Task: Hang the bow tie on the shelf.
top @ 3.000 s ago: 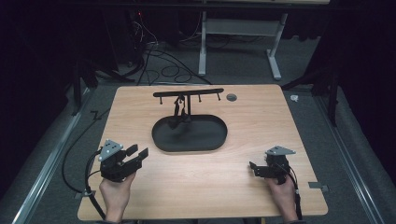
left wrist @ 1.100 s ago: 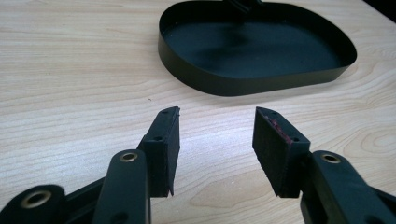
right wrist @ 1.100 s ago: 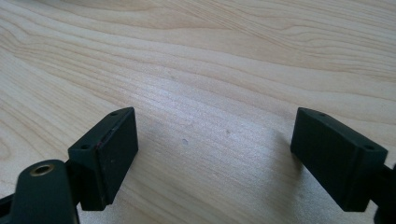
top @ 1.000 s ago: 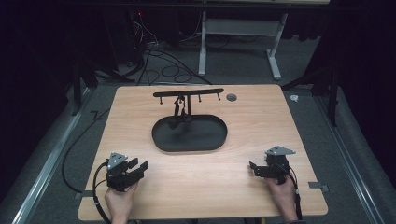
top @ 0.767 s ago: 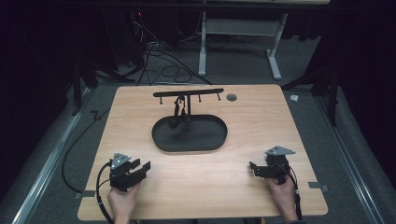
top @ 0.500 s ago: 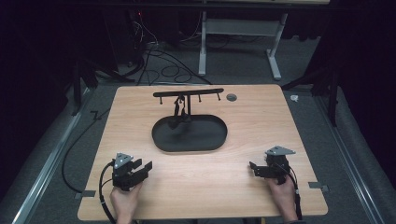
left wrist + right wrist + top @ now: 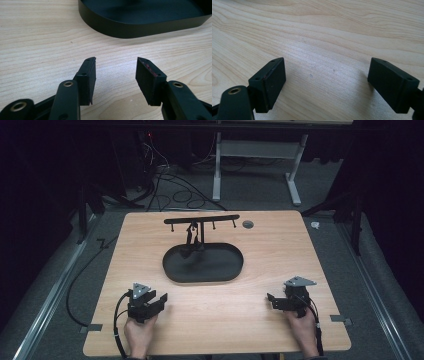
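Since before, my left gripper (image 7: 159, 301) slid right and nearer to me.
Both grippers stand open and empty; my right gripper (image 7: 272, 301) rests far from the black tray (image 7: 202, 276).

Matt black tray (image 7: 202, 265), wood-grain table (image 7: 270, 250)

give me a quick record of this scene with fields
surface: wooden table
centre: black oval tray with a T-shaped stand rising from its far end
hanging: something dark on the stand, too small to tell
left tongs: open, nothing between them, low over bare wood, pointing at the tray wall
right tongs: open wider, nothing between them, over bare wood
hands: one behind each tool near the table's near edge
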